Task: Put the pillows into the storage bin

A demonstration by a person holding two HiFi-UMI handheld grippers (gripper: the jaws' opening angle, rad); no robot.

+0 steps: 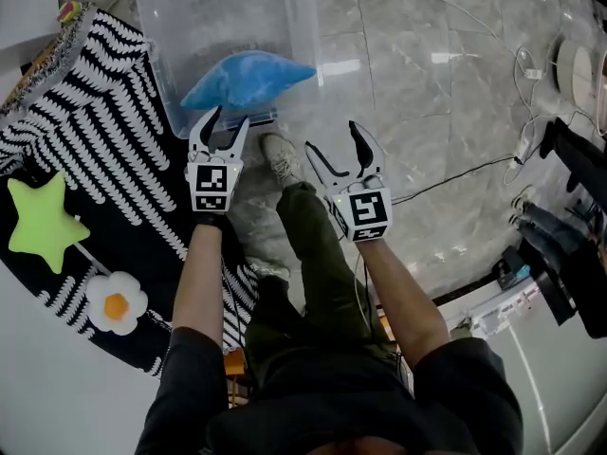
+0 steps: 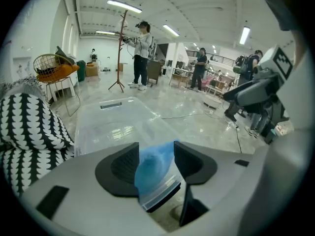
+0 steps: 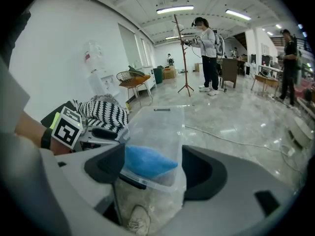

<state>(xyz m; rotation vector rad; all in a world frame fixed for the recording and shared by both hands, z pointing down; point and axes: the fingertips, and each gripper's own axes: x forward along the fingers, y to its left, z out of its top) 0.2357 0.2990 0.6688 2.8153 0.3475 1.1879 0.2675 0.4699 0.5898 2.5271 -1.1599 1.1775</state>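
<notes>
A clear plastic storage bin (image 1: pixel 285 27) stands on the marble floor ahead of me, with a blue pillow (image 1: pixel 248 77) lying inside at its near end. My left gripper (image 1: pixel 226 126) hovers just before the bin's near rim, jaws open and empty. In the left gripper view the blue pillow (image 2: pixel 150 168) shows through the bin wall between the fingers. My right gripper (image 1: pixel 334 145) is open and empty too, a little right of the bin's corner, and its view looks onto the bin (image 3: pixel 162 127). A green star pillow (image 1: pixel 38 224) and a fried-egg pillow (image 1: pixel 116 302) lie on the left.
A black-and-white striped blanket (image 1: pixel 104 112) covers the surface to my left, under the two loose pillows. My shoe (image 1: pixel 281 157) stands between the grippers. Cables (image 1: pixel 455 173) and black equipment (image 1: pixel 560 254) lie on the right. People and a coat stand (image 2: pixel 120 53) are far off.
</notes>
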